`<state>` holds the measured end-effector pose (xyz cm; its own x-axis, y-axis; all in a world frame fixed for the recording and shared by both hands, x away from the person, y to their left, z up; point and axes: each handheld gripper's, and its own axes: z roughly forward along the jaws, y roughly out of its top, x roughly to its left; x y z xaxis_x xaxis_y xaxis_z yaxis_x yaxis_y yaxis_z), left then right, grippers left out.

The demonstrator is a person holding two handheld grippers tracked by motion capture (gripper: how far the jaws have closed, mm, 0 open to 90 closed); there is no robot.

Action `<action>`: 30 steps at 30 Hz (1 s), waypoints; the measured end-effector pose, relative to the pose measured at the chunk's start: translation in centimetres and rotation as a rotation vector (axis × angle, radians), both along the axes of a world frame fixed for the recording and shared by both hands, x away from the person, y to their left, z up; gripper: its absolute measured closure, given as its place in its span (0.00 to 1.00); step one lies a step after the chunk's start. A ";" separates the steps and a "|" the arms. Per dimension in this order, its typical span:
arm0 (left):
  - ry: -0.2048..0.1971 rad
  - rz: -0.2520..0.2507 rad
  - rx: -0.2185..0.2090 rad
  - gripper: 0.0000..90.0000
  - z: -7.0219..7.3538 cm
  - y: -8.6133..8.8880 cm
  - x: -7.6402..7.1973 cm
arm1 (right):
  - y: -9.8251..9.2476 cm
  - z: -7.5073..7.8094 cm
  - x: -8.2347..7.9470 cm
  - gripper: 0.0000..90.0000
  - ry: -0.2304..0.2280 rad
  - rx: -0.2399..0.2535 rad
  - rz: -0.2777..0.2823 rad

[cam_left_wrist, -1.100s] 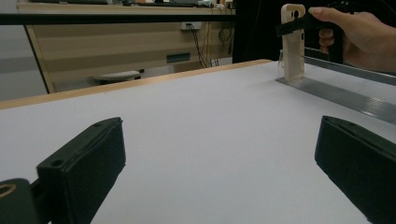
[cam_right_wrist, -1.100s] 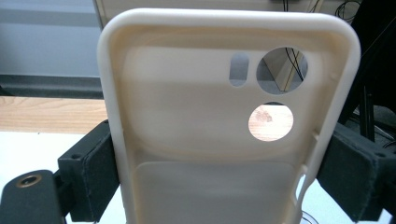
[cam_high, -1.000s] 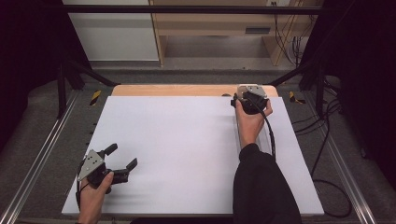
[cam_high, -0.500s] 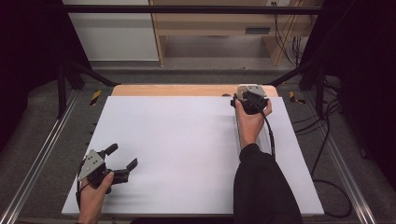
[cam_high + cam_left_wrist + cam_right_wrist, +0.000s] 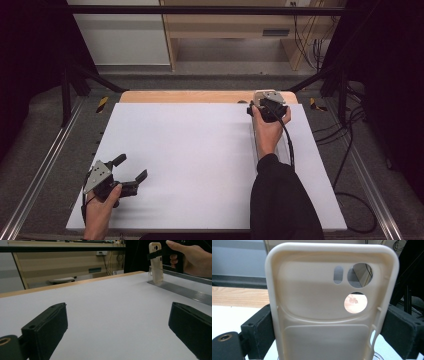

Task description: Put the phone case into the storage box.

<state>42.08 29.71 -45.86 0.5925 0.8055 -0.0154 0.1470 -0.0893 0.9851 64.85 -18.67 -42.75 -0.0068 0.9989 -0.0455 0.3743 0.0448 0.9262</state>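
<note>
A cream phone case (image 5: 322, 302) stands upright between the jaws of my right gripper (image 5: 332, 325), which is shut on its two long sides; its hollow inside with the camera cut-outs faces the camera. In the left gripper view the phone case (image 5: 156, 262) stands at the far right of the white table top (image 5: 105, 302), held by a hand, with a small clear piece at its foot. From above, my right gripper (image 5: 267, 102) is near the table's far right edge. My left gripper (image 5: 131, 167) lies low at the near left, open, with nothing between its jaws (image 5: 117, 327).
A flat grey strip (image 5: 182, 291) lies on the white table top (image 5: 195, 150) under and beside the right hand. A wooden edge (image 5: 190, 96) runs along the far side. Metal rails, cables and dark floor surround the table.
</note>
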 end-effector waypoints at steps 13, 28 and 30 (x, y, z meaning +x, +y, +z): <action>0.002 -0.001 0.000 0.02 0.0 0.0 0.0 | -0.3 0.1 -0.1 0.06 0.004 0.012 -0.002; 0.001 -0.002 0.006 0.02 0.0 -0.1 0.0 | -0.5 0.7 -0.4 0.05 -0.009 0.024 -0.004; 0.001 -0.002 0.006 0.02 0.0 -0.1 0.0 | -0.5 0.8 -0.5 0.05 -0.013 0.024 -0.003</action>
<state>42.07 29.62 -45.86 0.5942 0.8042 -0.0106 0.1474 -0.0959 0.9844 64.40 -19.15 -41.92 -0.0029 0.9998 -0.0216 0.3619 0.0211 0.9320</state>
